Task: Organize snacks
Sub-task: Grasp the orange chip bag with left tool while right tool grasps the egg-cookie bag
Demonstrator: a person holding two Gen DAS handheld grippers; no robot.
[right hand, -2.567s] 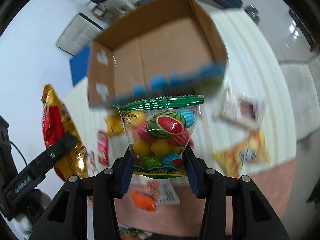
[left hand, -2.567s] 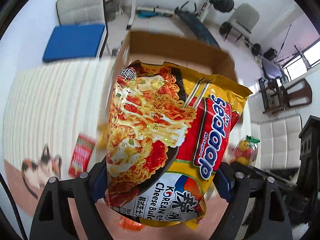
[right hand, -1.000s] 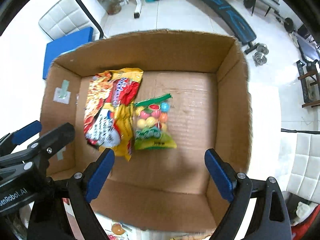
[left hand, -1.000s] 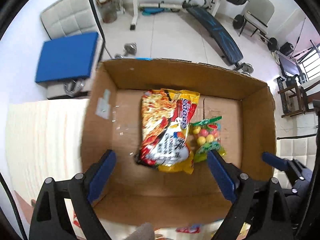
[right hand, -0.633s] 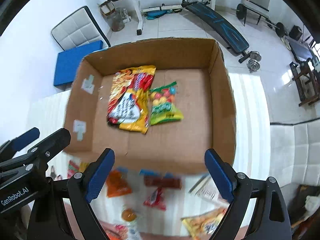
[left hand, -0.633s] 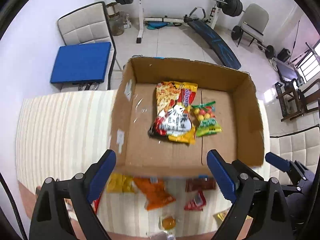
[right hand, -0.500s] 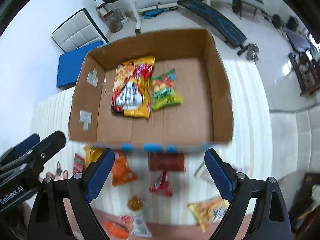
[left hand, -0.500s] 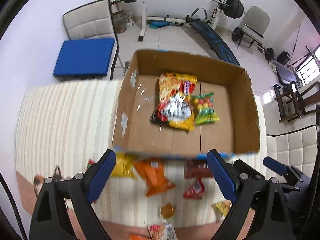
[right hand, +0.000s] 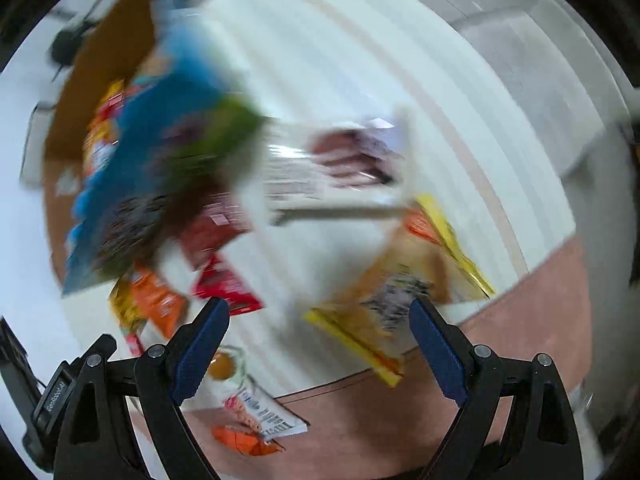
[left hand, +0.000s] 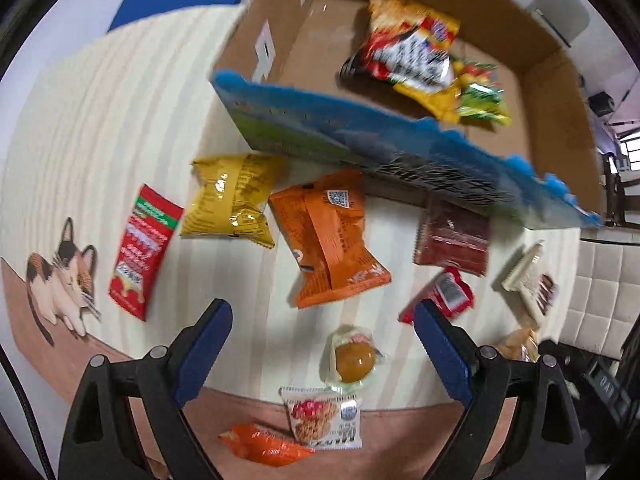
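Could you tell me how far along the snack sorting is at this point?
Done: the noodle packet and candy bag lie in the cardboard box. In hand: nothing; both hand-held grippers, left and right, are open. Left: the orange packet, yellow packet and others on the mat.

Bright, even indoor light; soft shadows. Left view mostly sharp w/ slight smear; right view heavily motion-blurred. Fisheye warp, dark vignette at edges.

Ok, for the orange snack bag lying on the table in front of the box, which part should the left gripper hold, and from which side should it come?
Grip the orange bag across its puffed middle, coming straight down from above with the open left gripper. It lies flat on the table, seam side up, longer than it is wide, so the fingers should span its narrow width. The yellow bag lies close beside it, so that finger has little room.
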